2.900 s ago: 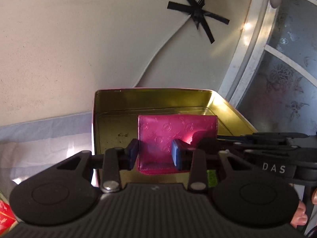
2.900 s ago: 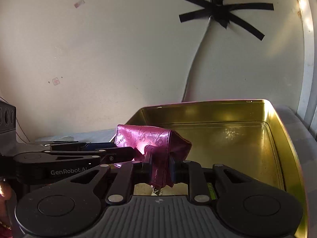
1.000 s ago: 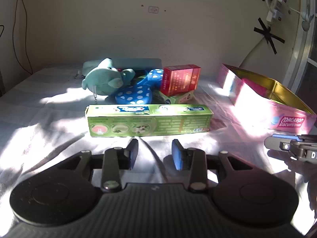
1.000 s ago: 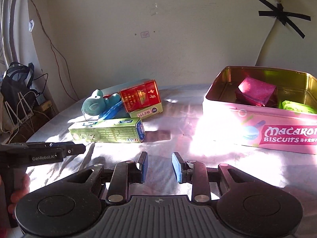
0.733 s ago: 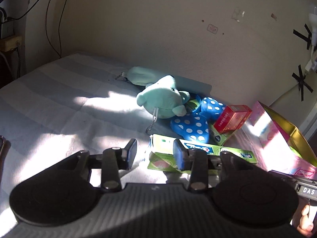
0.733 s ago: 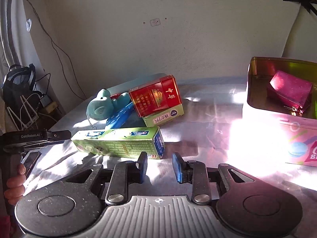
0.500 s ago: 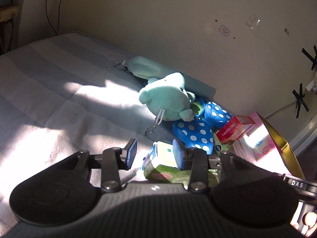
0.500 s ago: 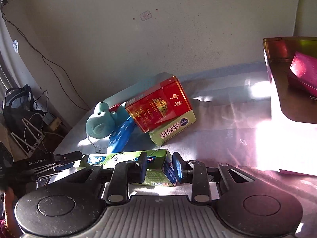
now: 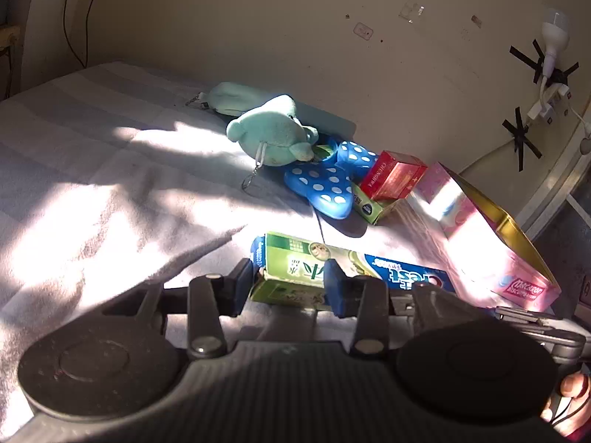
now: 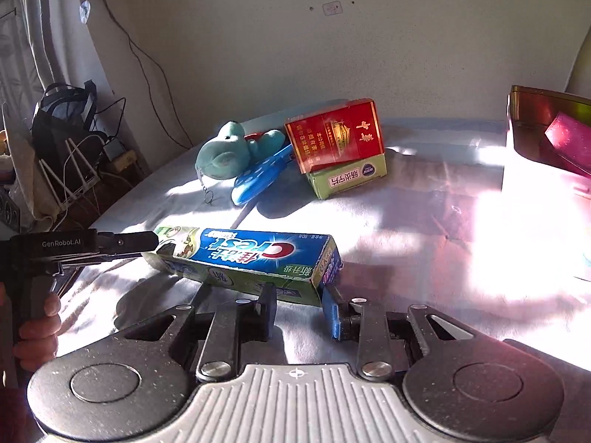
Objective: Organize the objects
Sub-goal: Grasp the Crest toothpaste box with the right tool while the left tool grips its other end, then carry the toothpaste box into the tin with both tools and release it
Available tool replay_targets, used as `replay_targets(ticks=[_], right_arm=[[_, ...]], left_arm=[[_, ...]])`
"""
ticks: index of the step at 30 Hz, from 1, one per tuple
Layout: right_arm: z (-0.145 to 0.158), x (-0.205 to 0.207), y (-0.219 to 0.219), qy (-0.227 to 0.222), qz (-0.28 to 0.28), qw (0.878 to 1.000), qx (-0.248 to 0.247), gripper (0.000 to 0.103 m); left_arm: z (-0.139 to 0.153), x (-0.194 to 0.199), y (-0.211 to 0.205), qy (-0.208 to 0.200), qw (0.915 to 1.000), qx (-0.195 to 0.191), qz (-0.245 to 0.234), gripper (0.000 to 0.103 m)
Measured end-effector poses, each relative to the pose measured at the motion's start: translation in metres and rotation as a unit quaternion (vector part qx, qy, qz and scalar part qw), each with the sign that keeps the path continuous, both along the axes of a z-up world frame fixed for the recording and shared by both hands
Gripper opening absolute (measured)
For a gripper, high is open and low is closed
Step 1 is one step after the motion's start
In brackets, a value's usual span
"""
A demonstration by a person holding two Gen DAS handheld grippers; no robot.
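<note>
A long green and blue toothpaste box [image 9: 354,269] [image 10: 243,254] lies on the pale bedsheet. My left gripper [image 9: 288,280] has its jaws opening, with the box's left end between the fingers; the pads do not visibly press on it. It also reaches the same end as a dark bar, the left gripper [image 10: 122,241], in the right wrist view. My right gripper [image 10: 300,302] stands slightly open, its fingertips at the box's right end and nothing gripped. The magenta purse [image 10: 569,140] lies inside the pink biscuit tin [image 9: 480,236] [image 10: 546,118].
Behind the box lie a teal plush [image 9: 273,136], a blue dotted item [image 9: 321,188], and a red carton [image 10: 334,134] on a green box [image 10: 351,179]. A teal pouch [image 9: 229,96] rests by the wall. Cables and routers [image 10: 74,170] stand off the bed's left.
Both grippers earlier held the magenta purse over the tin. It now lies in the tin, and both have swung left and down to the two ends of the toothpaste box.
</note>
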State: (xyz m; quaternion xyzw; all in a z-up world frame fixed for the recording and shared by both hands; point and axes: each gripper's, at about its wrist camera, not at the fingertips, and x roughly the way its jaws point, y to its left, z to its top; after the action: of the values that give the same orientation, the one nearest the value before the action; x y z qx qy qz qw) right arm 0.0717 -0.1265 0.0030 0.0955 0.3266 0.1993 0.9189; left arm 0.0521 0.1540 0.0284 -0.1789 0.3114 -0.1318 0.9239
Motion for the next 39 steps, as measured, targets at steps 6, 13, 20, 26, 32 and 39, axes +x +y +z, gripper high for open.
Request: replay_targets(ticks=[6,13,20,26,32,39], right_arm=[[0.010,-0.006,0.006,-0.039,0.012,0.998,-0.045,0.054],[-0.002,0.022,0.034,-0.044,0.043,0.992,-0.115,0.059],[0.004,0.018,0.031,-0.058,0.021,0.991,-0.119,0.058],[0.048,-0.010,-0.025,-0.132,-0.048,0.979,-0.146,0.058],[0.066,-0.023,-0.119,-0.146,-0.132,0.963,-0.181,0.058],[0.049,-0.001,-0.222,-0.079,-0.179,0.958,-0.208,0.058]], left_arm=[[0.014,0.010,0.002,-0.012,0.9998,0.015,-0.006,0.051],[-0.002,0.025,-0.012,0.013,0.9992,0.031,-0.024,0.054],[0.014,0.025,-0.027,0.005,0.9990,0.034,-0.028,0.051],[0.064,0.038,-0.100,-0.063,0.9936,0.036,-0.086,0.052],[0.082,0.070,-0.216,-0.088,0.9804,0.043,-0.171,0.053],[0.063,0.112,-0.323,-0.054,0.9710,0.068,-0.223,0.053]])
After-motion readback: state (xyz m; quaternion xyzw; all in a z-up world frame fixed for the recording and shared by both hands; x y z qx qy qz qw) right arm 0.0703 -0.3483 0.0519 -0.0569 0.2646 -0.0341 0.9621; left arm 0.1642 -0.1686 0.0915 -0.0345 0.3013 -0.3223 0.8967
